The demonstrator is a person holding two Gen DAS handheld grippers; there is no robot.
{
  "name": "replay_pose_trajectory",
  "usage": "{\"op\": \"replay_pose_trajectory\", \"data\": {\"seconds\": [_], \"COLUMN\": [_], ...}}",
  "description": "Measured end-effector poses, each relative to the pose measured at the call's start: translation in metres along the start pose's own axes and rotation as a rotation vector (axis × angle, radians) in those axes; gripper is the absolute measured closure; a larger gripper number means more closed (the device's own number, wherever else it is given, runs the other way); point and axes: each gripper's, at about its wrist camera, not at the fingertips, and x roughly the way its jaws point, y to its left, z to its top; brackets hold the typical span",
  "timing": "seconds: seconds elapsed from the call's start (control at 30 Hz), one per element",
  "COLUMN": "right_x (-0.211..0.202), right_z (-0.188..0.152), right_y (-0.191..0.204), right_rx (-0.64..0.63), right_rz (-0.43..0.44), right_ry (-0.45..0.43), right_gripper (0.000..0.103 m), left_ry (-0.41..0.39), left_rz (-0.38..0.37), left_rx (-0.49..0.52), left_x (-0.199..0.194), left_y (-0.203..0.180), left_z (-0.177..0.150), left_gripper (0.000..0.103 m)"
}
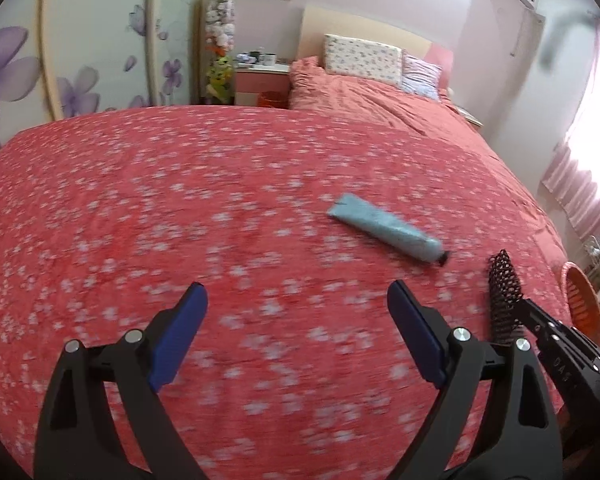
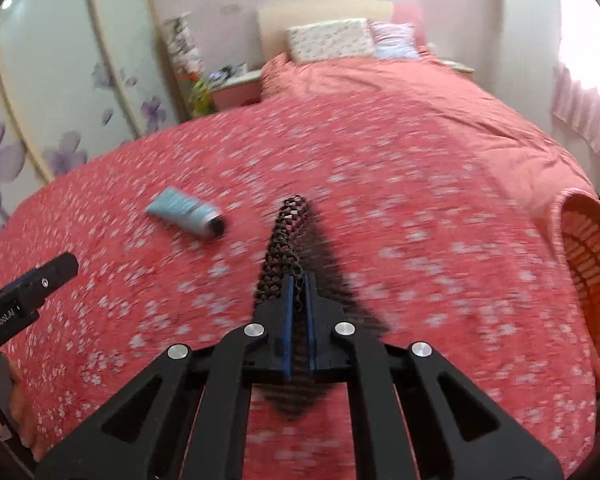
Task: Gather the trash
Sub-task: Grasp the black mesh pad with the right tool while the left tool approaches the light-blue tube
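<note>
A pale blue tube [image 1: 384, 228] with a black cap lies on the red flowered bedspread [image 1: 220, 200]; it also shows in the right wrist view [image 2: 186, 213]. My left gripper [image 1: 298, 336] is open and empty, low over the bed, short of the tube and to its left. My right gripper [image 2: 299, 312] is shut on a black round hairbrush [image 2: 286, 240], held above the bed; the brush [image 1: 504, 292] also shows at the right of the left wrist view. An orange basket [image 2: 592, 276] stands at the bed's right edge.
Pillows [image 1: 364, 60] and a folded red quilt [image 1: 380, 96] lie at the head of the bed. A pink nightstand [image 1: 262, 80] stands by the wardrobe with purple flowers [image 1: 80, 60]. A curtained window [image 1: 596, 152] is on the right.
</note>
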Motion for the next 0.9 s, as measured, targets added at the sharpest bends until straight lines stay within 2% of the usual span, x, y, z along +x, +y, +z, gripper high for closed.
{"op": "replay_pose_trajectory", "data": {"seconds": [0.1,0.27,0.5,0.7,0.83,0.9], "right_x": [-0.006,-0.011,-0.01,-0.01,-0.009,-0.006], "right_z": [0.002,-0.004,-0.006,-0.008,-0.01,-0.011], "right_y": [-0.022,-0.053,-0.075,-0.089,-0.093,-0.093], "right_rx": [0.045,0.101,0.129,0.139,0.148,0.15], "right_rz": [-0.033,-0.067,-0.066,-0.056,-0.048,-0.045], "right_ry": [-0.018,-0.024,-0.019,-0.013,-0.009,-0.004], "right_gripper": [0.098,0.098,0.097,0.098,0.098,0.098], "left_ry": [0.011,0.035,0.107,0.142,0.131,0.13], "left_rz": [-0.035,-0.028,0.089,0.092,0.076,0.042], "left_rx": [0.004,0.015,0.024,0.021,0.033,0.026], "left_x": [0.01,0.037,0.077,0.085,0.078,0.078], "left_y": [-0.026,-0.068,-0.103,-0.096,-0.075,-0.065], "left_z": [0.008,0.027,0.036,0.03,0.026,0.029], "left_gripper": [0.013,0.014,0.022,0.034,0.034,0.034]}}
